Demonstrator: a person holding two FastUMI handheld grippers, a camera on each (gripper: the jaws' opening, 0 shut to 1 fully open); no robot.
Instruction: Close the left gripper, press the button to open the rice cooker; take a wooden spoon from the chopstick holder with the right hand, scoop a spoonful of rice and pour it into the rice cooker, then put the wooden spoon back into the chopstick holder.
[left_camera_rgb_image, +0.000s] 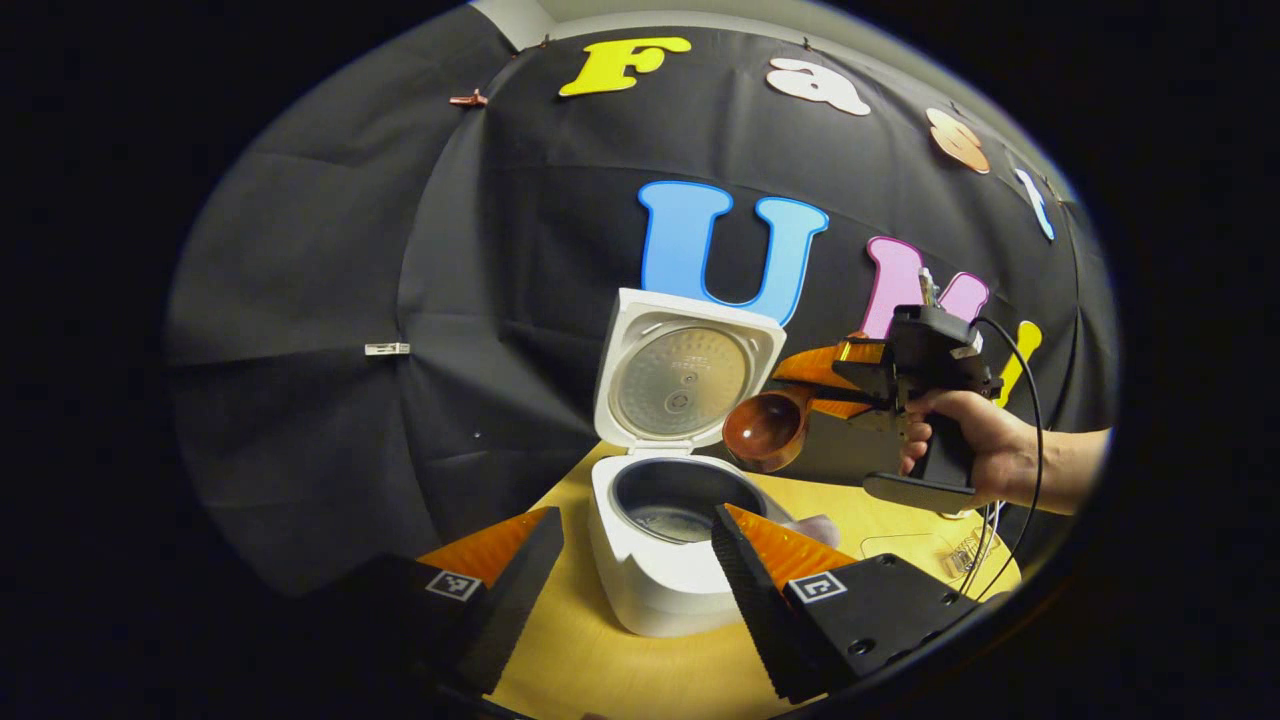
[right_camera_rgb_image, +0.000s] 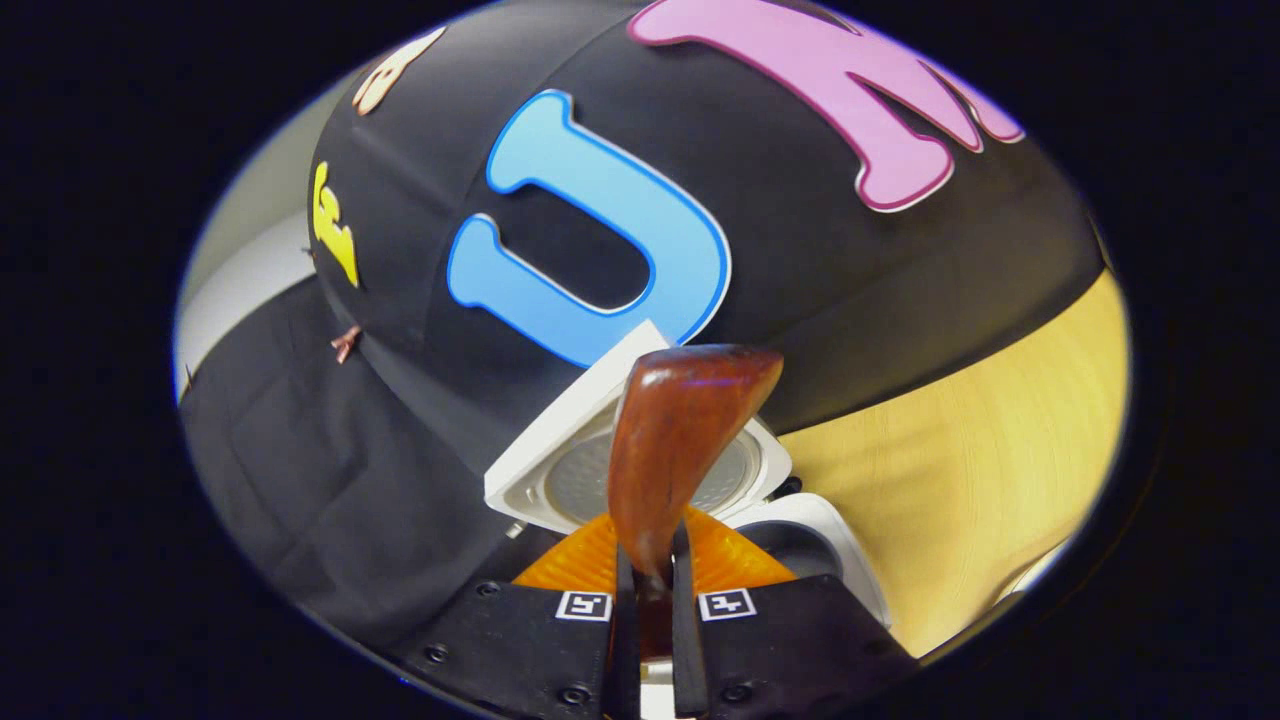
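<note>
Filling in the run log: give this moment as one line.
cooker lid: open | right gripper: holding wooden spoon by cooker | left gripper: open, idle

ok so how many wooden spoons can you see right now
1. The wooden spoon is clamped in the right gripper, held above and just right of the open rice cooker. Any others in the chopstick holder can't be made out.

A pale wooden table (left_camera_rgb_image: 600, 660) carries the open white rice cooker (left_camera_rgb_image: 660, 580)

a staged recording booth: black cloth wall (left_camera_rgb_image: 330, 330) behind a wooden table (left_camera_rgb_image: 620, 670).
</note>
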